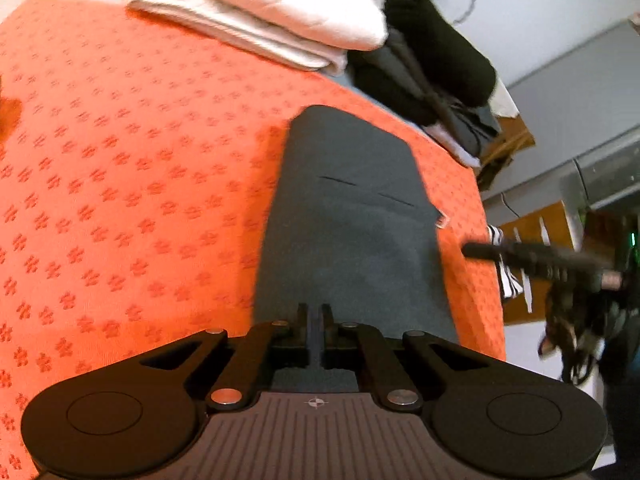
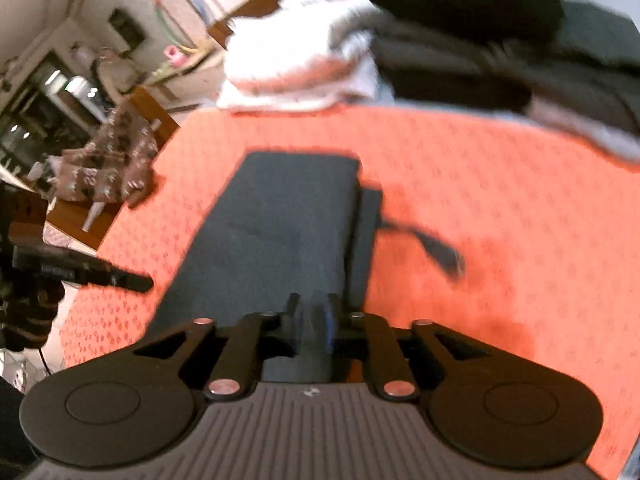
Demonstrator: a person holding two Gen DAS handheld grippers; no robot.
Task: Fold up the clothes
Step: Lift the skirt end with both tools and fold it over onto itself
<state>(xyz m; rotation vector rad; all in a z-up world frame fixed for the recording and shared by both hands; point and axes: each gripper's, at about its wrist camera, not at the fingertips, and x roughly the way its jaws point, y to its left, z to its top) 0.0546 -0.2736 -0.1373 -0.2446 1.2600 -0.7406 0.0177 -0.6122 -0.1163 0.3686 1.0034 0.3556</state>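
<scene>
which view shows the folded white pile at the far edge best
The left wrist view: the folded white pile is fairly sharp there, its stacked layers showing. The right wrist view shows it too, but blurred and partly behind dark clothes.

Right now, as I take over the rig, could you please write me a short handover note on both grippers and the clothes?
Left gripper: shut on the near edge of the dark grey garment.
Right gripper: jaws slightly apart, the same garment's edge between them; the blur hides whether the pads press.
Garment: a long narrow strip on the orange bedspread, a strap trailing from one side.
Done: folded white pile and dark pile at the far edge.
Left: probably fold the strip shorter, then stack it.
</scene>
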